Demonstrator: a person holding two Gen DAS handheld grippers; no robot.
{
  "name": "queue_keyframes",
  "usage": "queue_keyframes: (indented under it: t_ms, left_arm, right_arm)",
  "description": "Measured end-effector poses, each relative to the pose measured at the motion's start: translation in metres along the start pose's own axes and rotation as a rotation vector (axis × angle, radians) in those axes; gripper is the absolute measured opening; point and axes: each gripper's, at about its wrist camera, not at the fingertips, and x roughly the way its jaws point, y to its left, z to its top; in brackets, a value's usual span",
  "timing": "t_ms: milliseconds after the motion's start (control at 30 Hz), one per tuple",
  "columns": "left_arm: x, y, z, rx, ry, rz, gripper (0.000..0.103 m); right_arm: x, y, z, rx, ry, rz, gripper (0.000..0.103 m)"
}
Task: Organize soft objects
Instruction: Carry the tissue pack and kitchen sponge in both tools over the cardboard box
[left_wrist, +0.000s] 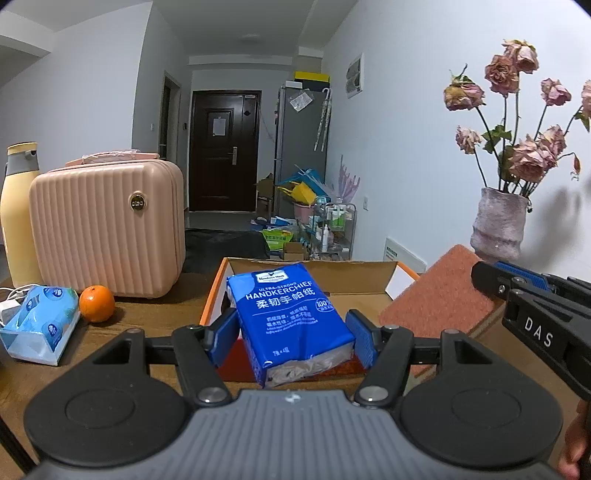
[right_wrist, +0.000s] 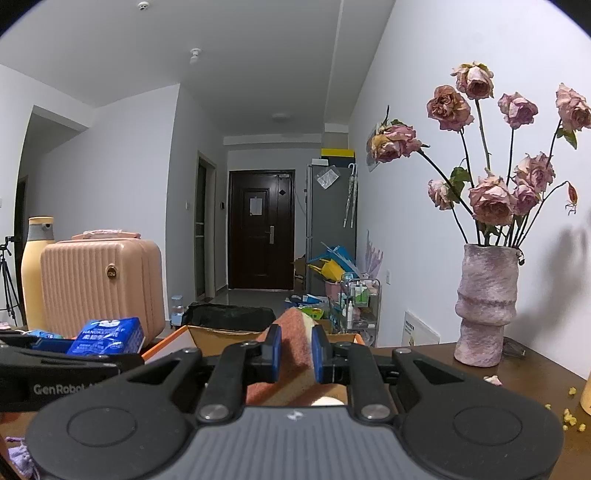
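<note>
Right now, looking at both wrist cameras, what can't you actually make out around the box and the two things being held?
- Cardboard box floor: left wrist view, hidden by the blue handkerchief pack held in the left gripper; right wrist view, by the gripper body.
- Sponge lower end: right wrist view, hidden behind the right gripper.
- Small print on the pack: too small to read.
- Pale round thing below the sponge: mostly hidden, unidentifiable.

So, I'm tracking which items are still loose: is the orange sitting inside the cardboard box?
No, the orange sits on the table left of the cardboard box, between the pink case and a tissue pack.
</note>
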Motion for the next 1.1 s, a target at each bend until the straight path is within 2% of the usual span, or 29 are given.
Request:
queue_keyframes:
  t_ms: [1100]
  left_arm:
    - [0.085, -0.008, 0.025, -0.013, -0.003, 0.031, 0.064]
  right_arm:
    - [0.083, -0.017, 0.007, 0.014, -0.014, 0.003, 0.016]
